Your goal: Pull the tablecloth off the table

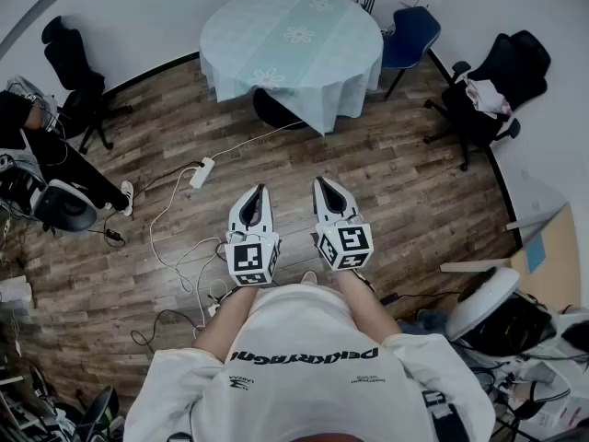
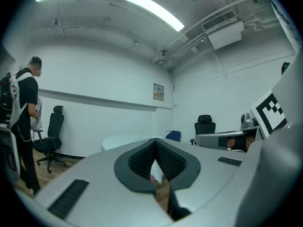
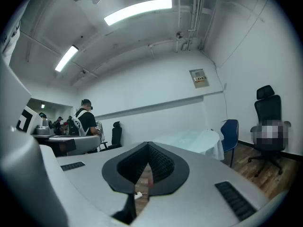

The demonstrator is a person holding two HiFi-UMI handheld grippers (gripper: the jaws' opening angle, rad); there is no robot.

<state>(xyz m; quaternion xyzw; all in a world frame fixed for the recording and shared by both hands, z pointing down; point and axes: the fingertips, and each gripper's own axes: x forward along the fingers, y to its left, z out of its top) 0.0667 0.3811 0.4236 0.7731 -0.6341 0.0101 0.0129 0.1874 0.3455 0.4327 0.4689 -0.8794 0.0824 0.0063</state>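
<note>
A pale blue tablecloth [image 1: 294,44] with white flower prints covers a round table at the far side of the room, its corners hanging toward the floor. It shows again as the tablecloth [image 3: 196,141] in the right gripper view and the tablecloth [image 2: 124,141] in the left gripper view. My left gripper [image 1: 257,191] and right gripper [image 1: 323,183] are held side by side in front of my body, well short of the table, over the wood floor. Both are shut with nothing between the jaws.
A blue chair [image 1: 409,37] stands right of the table and black office chairs [image 1: 488,90] at the right wall and far left [image 1: 75,72]. A white power strip [image 1: 202,172] and cables lie on the floor. A person [image 2: 23,126] stands at the left.
</note>
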